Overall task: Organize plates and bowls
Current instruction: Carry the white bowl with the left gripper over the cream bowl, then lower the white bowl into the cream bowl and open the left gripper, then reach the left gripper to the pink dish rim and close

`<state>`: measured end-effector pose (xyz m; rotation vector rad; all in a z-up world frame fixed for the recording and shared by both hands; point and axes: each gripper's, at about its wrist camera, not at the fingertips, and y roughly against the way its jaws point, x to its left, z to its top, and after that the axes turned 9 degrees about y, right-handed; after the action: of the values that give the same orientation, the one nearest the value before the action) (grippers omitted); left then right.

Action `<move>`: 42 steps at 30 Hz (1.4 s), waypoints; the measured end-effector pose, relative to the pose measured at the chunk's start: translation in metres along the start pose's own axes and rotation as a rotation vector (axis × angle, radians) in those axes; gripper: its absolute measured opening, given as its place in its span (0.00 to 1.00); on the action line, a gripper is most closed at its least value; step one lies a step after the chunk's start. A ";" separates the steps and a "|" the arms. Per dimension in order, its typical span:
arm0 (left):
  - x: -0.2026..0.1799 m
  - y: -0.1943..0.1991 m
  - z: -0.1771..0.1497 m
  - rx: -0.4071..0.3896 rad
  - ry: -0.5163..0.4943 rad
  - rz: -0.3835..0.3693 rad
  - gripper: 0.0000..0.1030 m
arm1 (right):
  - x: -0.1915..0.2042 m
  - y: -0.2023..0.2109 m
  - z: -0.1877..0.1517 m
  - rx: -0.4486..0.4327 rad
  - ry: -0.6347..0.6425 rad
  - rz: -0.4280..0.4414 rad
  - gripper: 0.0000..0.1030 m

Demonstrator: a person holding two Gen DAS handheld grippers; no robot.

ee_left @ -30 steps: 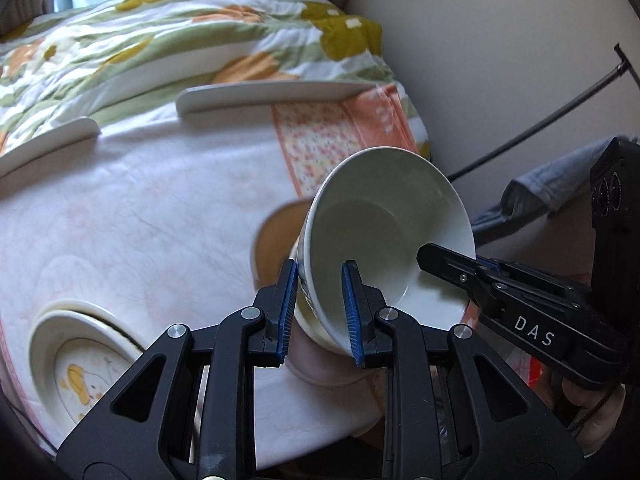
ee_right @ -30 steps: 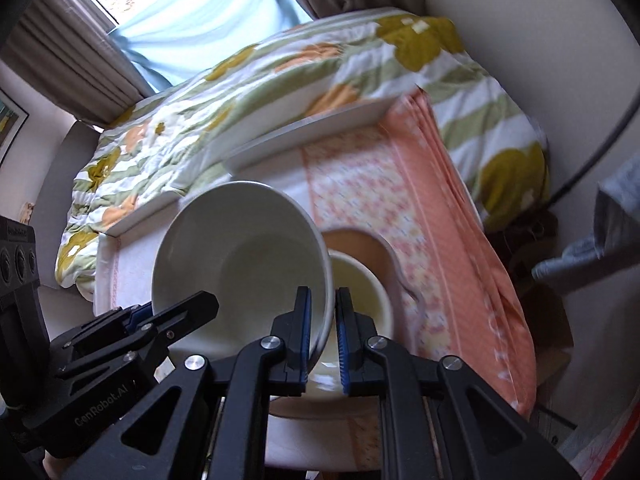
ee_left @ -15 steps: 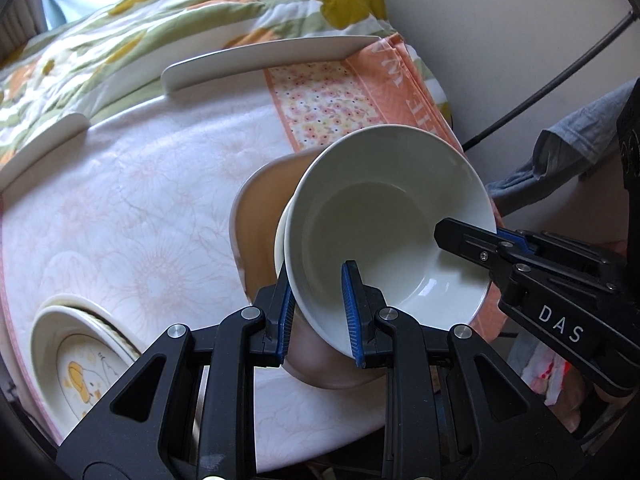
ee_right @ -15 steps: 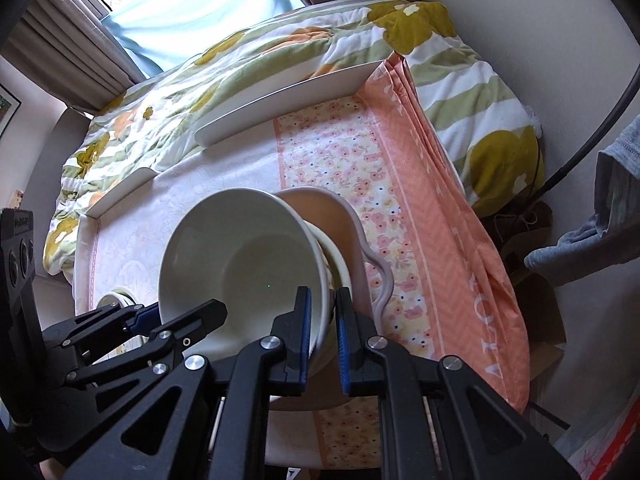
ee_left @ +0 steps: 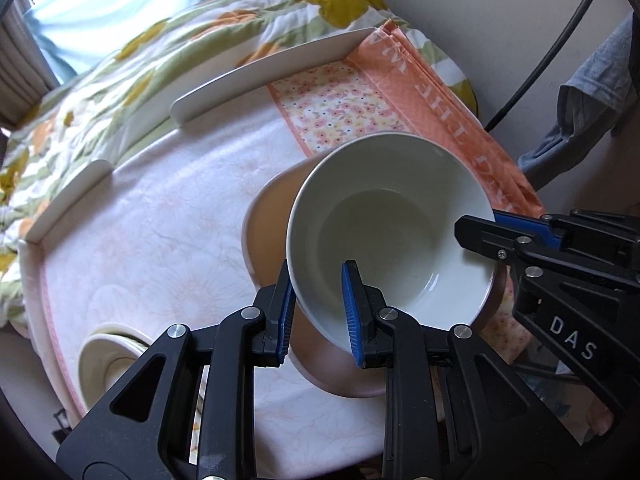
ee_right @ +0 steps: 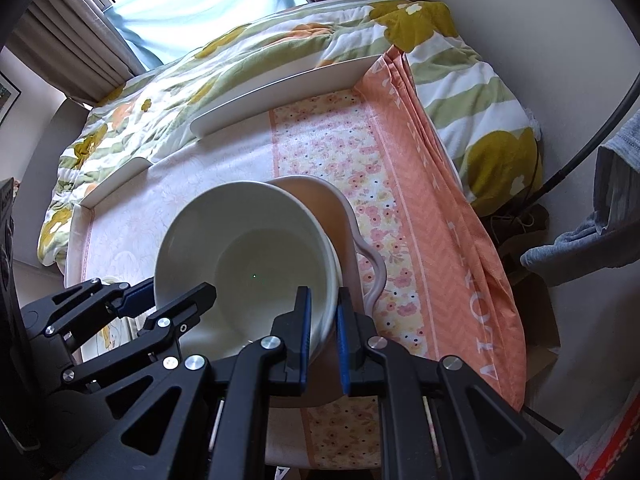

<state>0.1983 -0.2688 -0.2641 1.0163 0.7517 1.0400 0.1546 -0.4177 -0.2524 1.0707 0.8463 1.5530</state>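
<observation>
A white bowl (ee_left: 396, 232) sits nested on a second white bowl, whose rim shows in the right wrist view (ee_right: 335, 256), on a pink plate (ee_left: 272, 232). My left gripper (ee_left: 318, 312) is shut on the white bowl's near rim, and my right gripper (ee_left: 476, 236) is shut on its right rim. In the right wrist view the white bowl (ee_right: 256, 264) is between my right gripper (ee_right: 322, 320) and my left gripper (ee_right: 168, 300). A stack of cream plates (ee_left: 108, 364) with a cartoon print lies at the table's left front.
The small table (ee_left: 140, 240) has raised white rails at the back and a pink and orange floral cloth (ee_left: 400, 92). A bed with a flowered quilt (ee_right: 248, 56) lies behind. A wall, a black cable and grey clothing (ee_left: 584, 120) are to the right.
Both grippers have lowered the white bowl from a tilted position to sit level in the bowl on the pink plate. Both stay shut on its rim.
</observation>
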 end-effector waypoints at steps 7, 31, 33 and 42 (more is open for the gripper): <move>-0.001 -0.001 0.000 -0.004 -0.012 0.022 0.20 | 0.000 0.000 0.000 0.001 0.002 -0.001 0.11; 0.036 0.072 0.005 -0.178 0.177 -0.083 0.61 | 0.010 0.059 0.017 -0.145 0.099 0.034 0.11; 0.044 0.087 0.002 -0.230 0.194 -0.067 0.98 | 0.013 0.068 0.018 -0.162 0.134 0.041 0.12; 0.077 0.115 -0.022 -0.247 0.135 -0.100 1.00 | 0.007 0.097 -0.003 -0.178 0.197 -0.037 0.98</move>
<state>0.1675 -0.1717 -0.1682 0.6960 0.7548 1.0920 0.1172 -0.4334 -0.1642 0.7792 0.8374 1.6877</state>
